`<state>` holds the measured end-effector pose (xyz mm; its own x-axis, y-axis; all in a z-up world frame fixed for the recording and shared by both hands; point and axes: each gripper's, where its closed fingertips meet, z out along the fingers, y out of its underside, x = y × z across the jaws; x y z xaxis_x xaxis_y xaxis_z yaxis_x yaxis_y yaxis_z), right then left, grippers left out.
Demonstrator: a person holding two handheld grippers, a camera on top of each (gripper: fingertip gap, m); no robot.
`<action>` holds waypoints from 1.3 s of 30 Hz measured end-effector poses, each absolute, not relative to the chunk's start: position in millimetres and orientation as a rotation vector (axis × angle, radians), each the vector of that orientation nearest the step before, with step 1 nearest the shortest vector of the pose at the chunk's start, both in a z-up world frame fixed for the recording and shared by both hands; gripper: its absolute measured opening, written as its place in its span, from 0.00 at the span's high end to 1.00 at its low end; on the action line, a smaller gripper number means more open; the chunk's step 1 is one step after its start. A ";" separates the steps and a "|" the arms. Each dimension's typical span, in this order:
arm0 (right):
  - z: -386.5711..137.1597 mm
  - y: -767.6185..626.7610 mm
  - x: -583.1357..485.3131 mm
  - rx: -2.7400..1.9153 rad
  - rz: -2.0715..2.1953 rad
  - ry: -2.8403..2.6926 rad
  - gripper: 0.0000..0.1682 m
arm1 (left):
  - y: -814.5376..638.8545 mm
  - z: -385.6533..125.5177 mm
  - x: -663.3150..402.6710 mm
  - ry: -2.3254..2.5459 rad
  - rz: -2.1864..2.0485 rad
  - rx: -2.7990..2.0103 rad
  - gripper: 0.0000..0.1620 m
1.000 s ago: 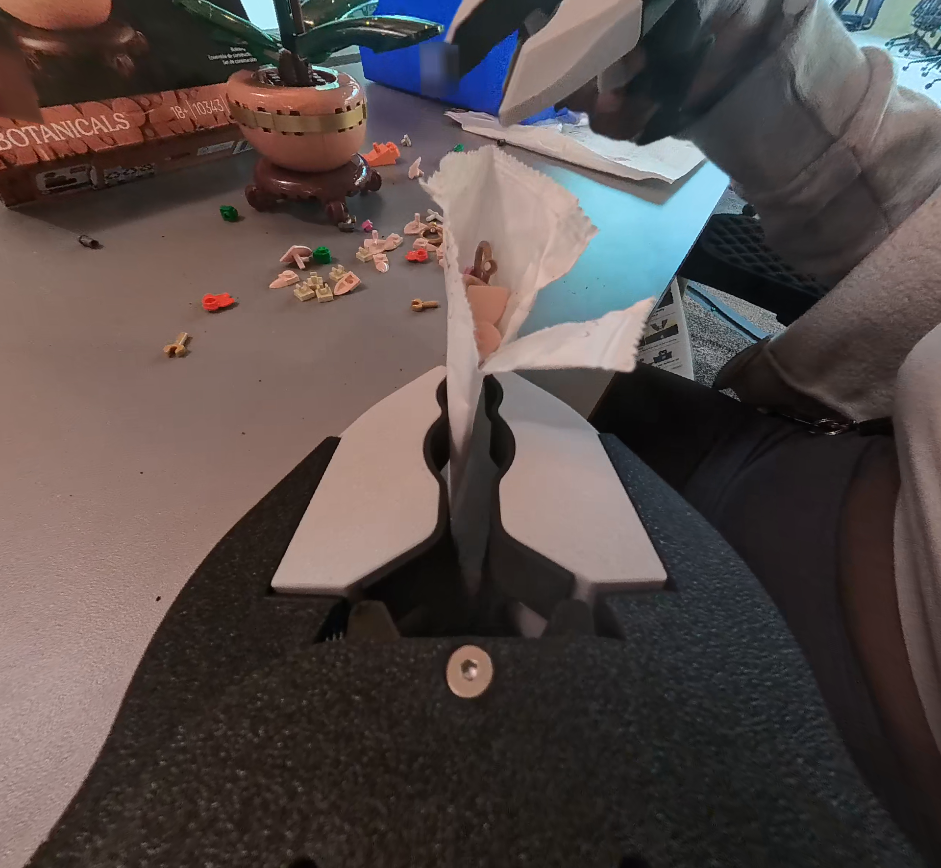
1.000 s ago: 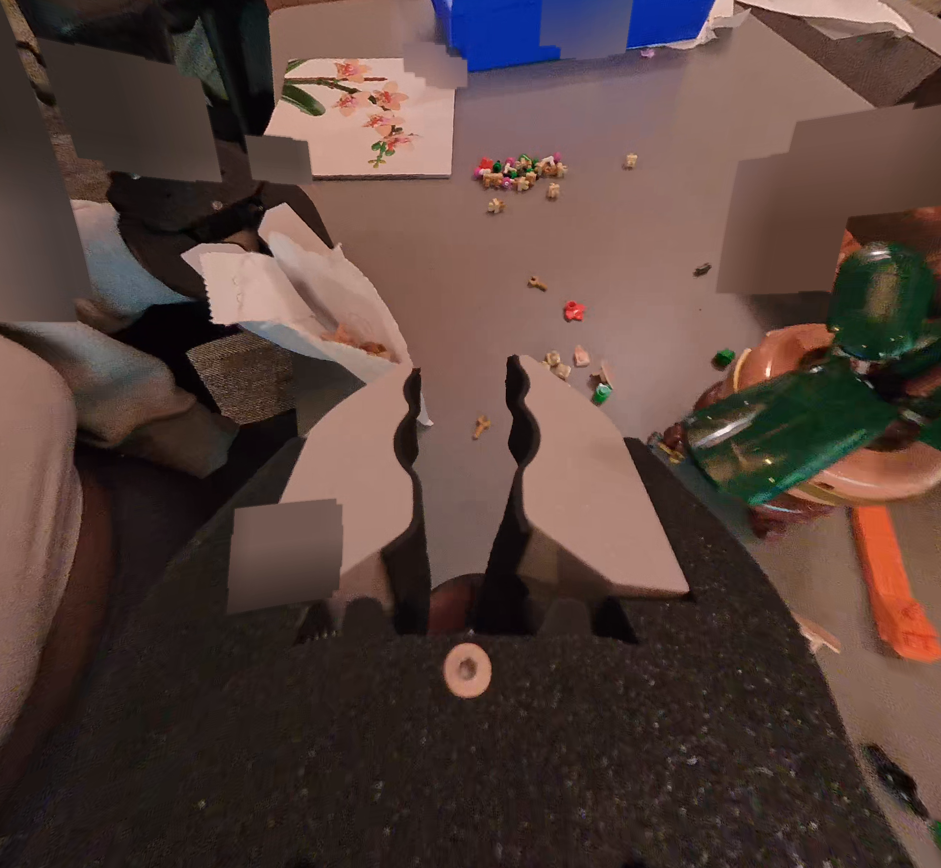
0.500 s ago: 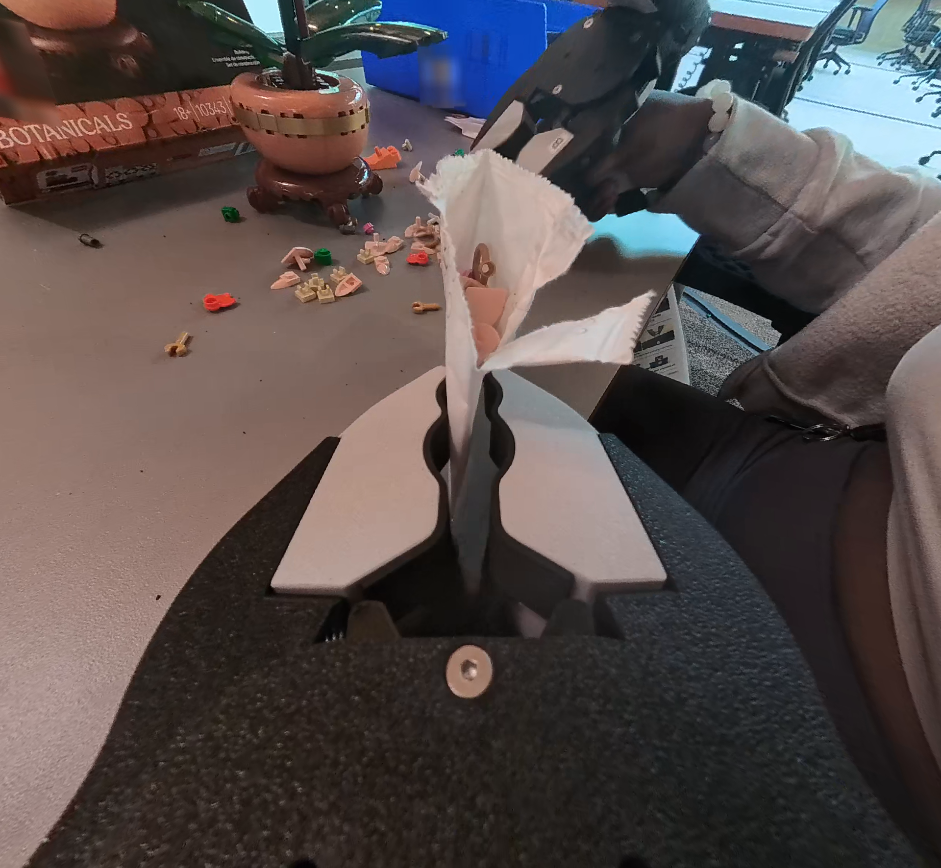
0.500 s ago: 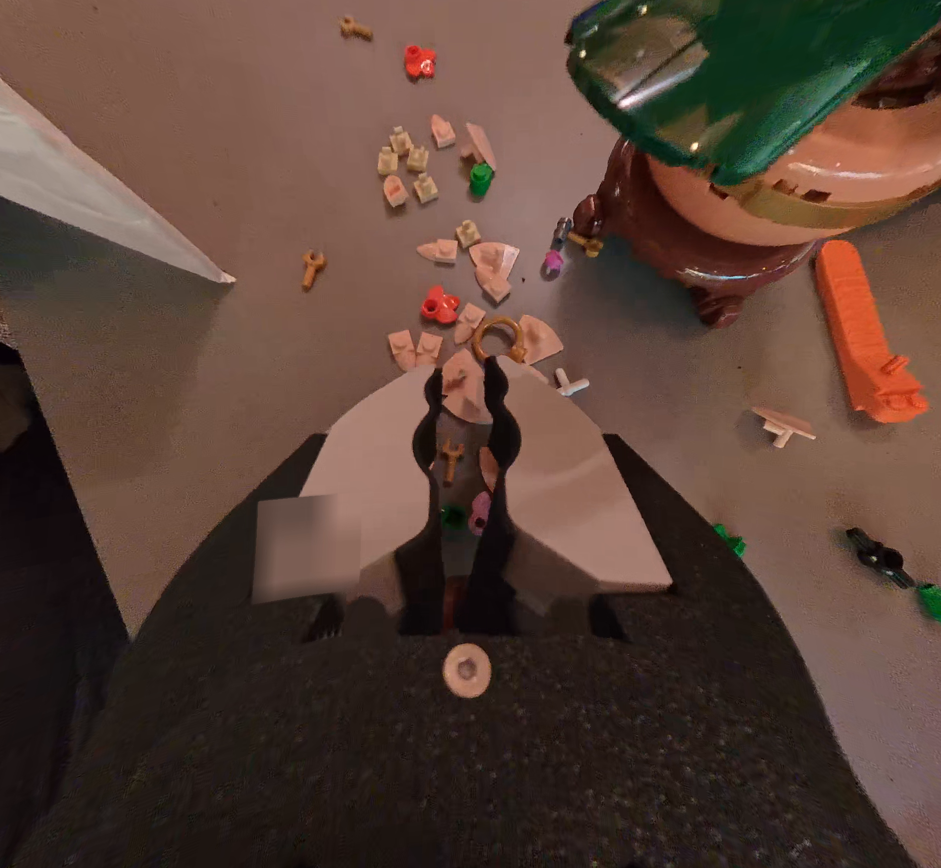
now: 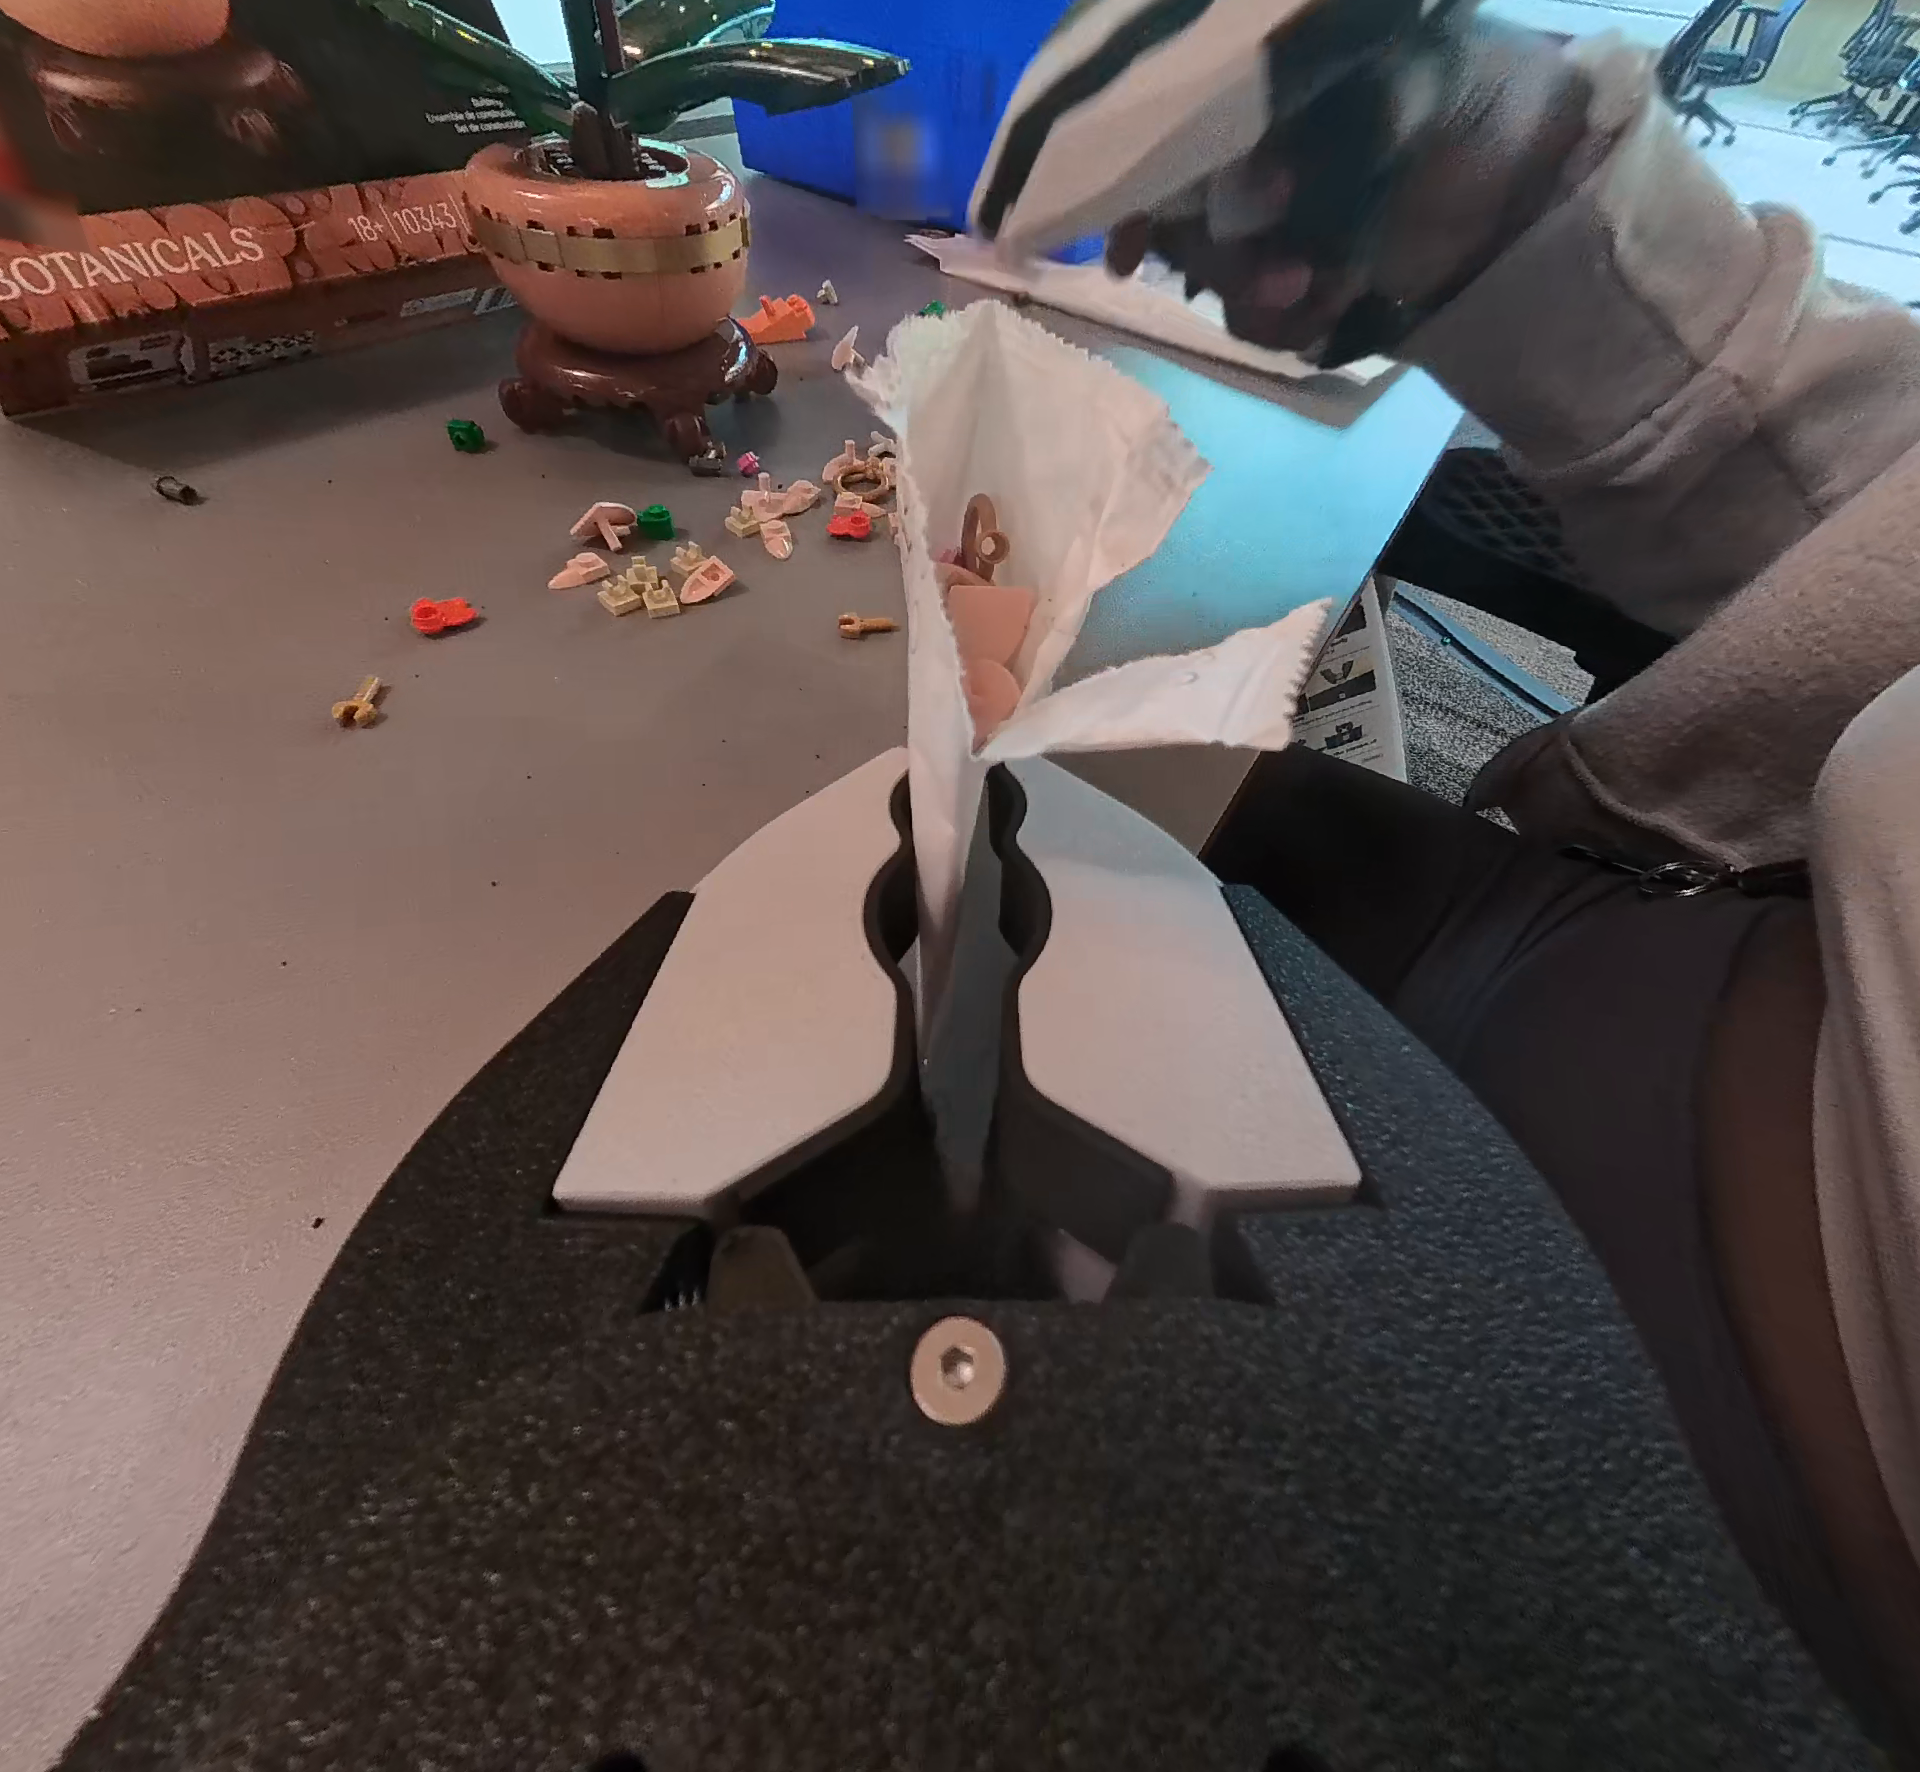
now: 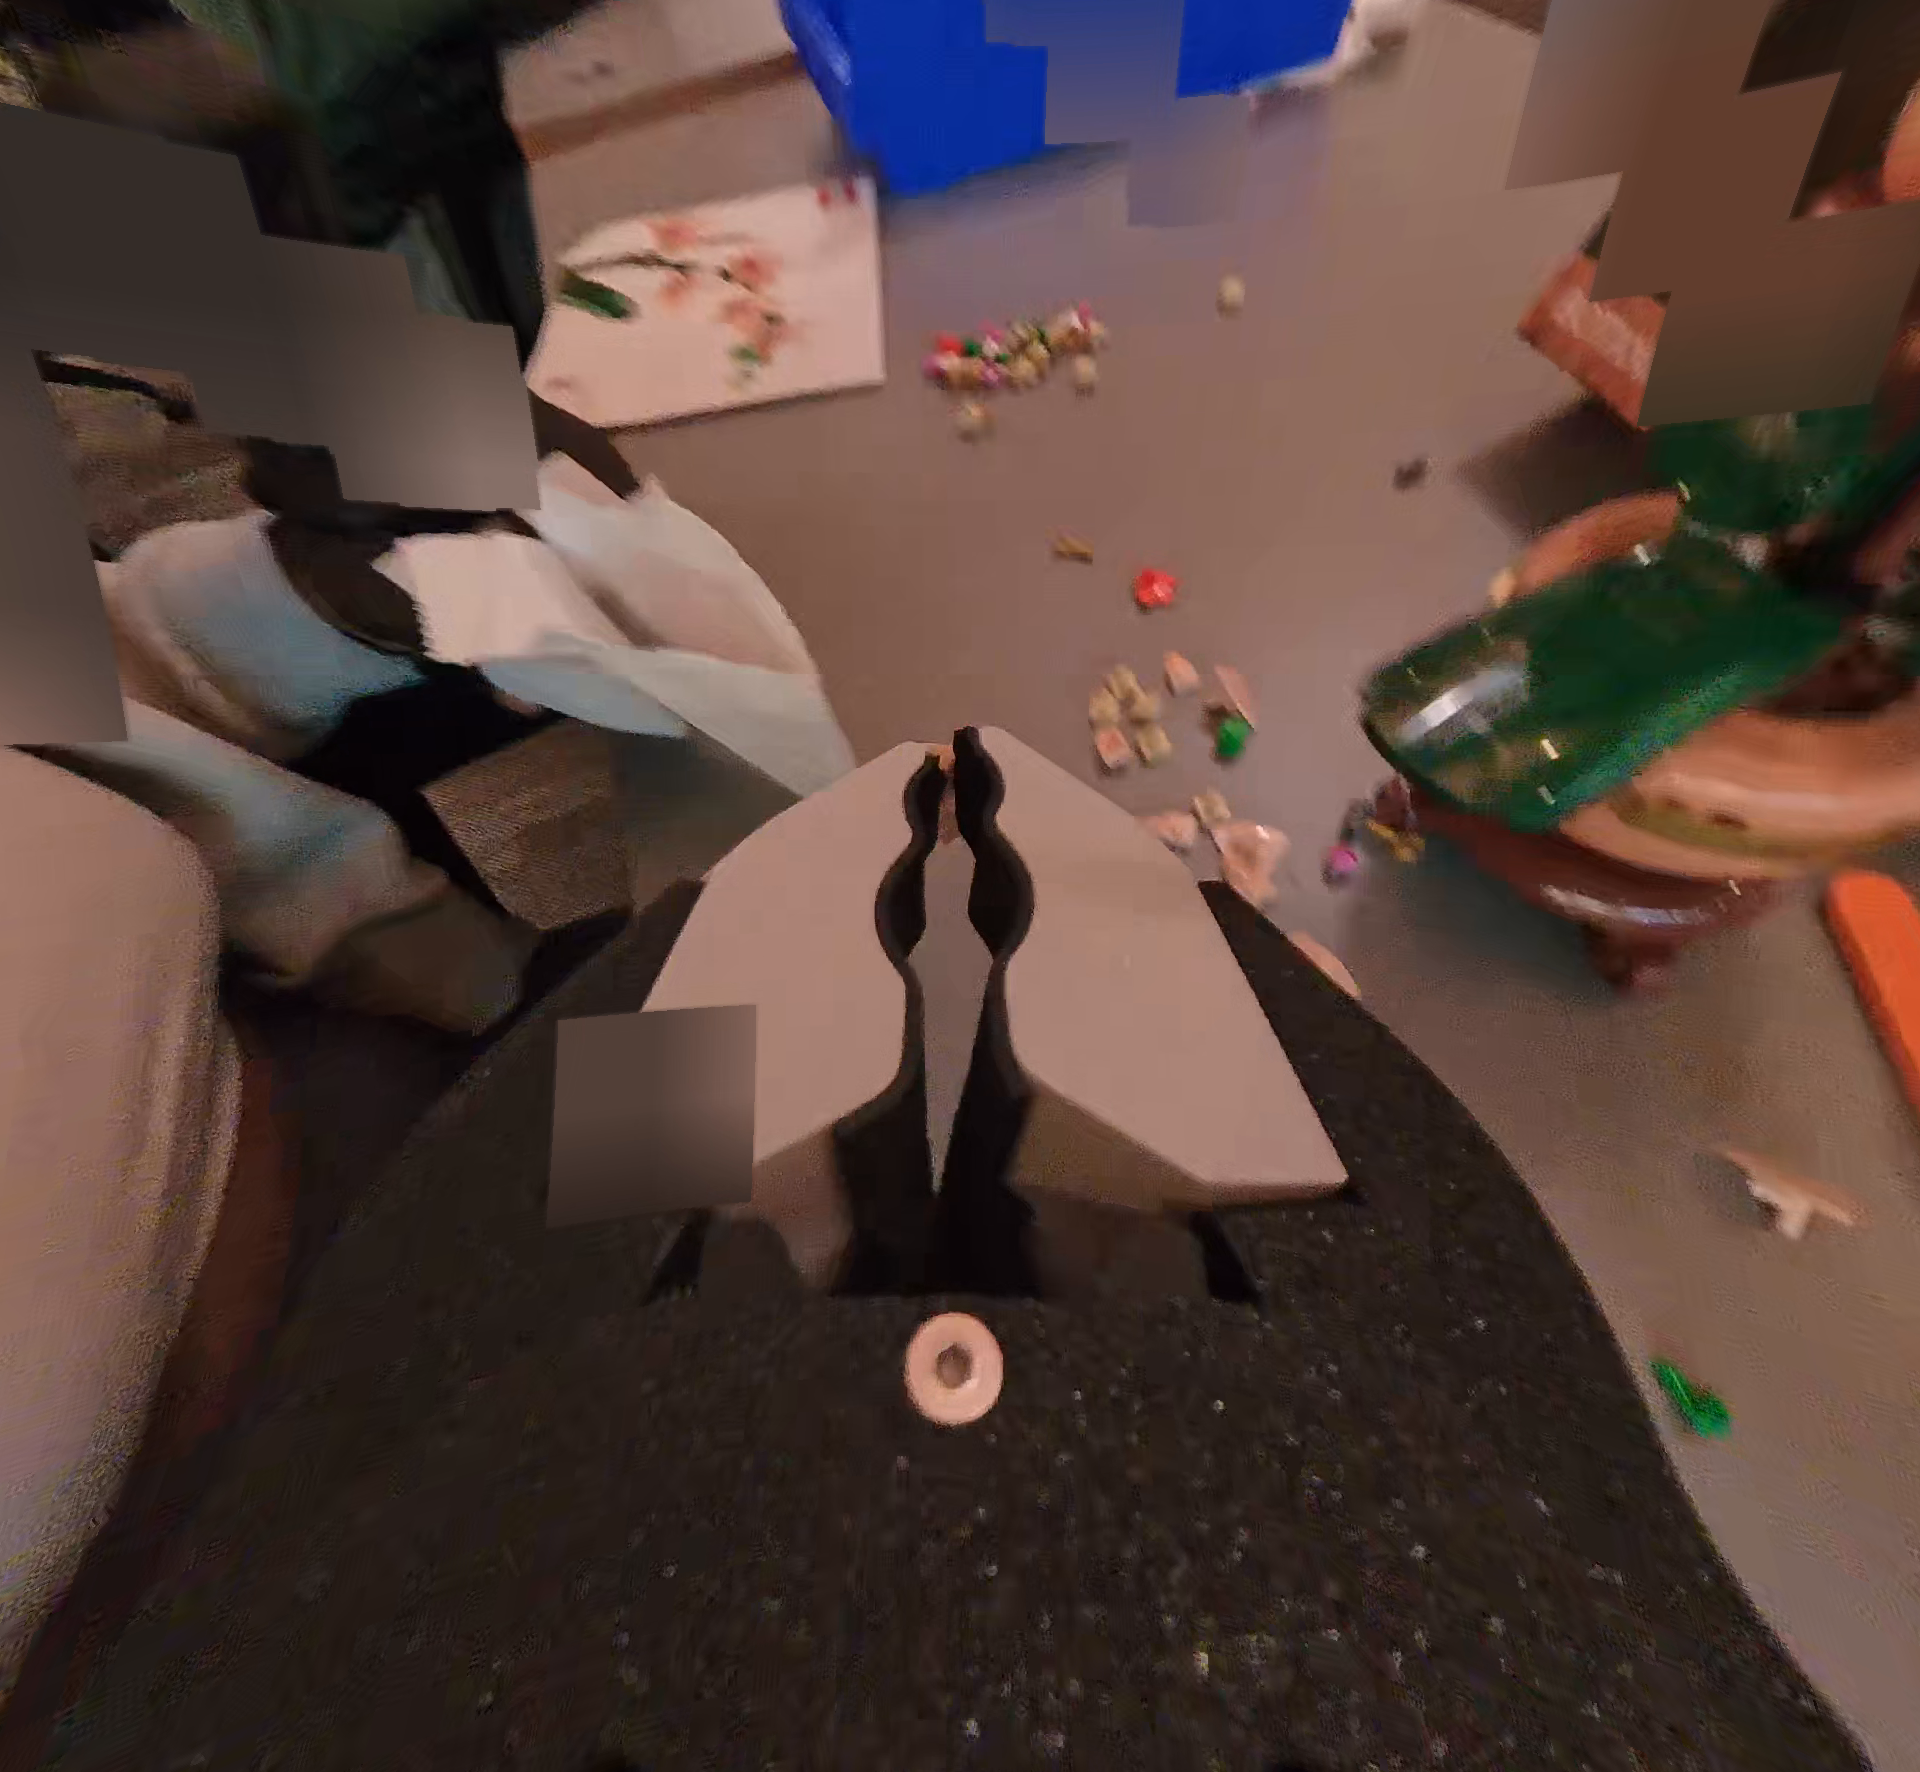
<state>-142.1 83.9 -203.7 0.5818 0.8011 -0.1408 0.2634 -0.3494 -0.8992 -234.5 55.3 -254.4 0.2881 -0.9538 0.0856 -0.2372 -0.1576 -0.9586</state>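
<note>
Left wrist view: our left gripper (image 5: pixel 961 849) clamps a torn white paper bag (image 5: pixel 1023 517) of small pink bricks, frame centre. Our right gripper (image 6: pixel 954 772), upper right there, pinches a tiny pale piece (image 6: pixel 943 766); we judge it best released squarely over the bag's mouth.

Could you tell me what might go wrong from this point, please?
1. The right tool pinches a small piece only at its tips; it could slip out and miss the paper bag.
2. The left tool holds the bag by one side near the table edge; a tilt could spill the pieces inside.

Brick orchid pot (image 5: pixel 606 268), blue bin (image 5: pixel 883 75), box (image 5: pixel 208 268).
</note>
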 end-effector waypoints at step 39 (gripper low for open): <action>-283.9 109.7 -76.1 -2.203 0.345 -0.810 1.00 | 55.8 -254.1 -234.4 1.116 -0.949 -1.608 0.94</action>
<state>-76.1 109.7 -283.9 0.7636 0.6457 0.0051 0.4434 -0.5186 -0.7311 -234.4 55.8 -254.1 0.2888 -0.9537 0.0836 -0.2353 -0.1554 -0.9594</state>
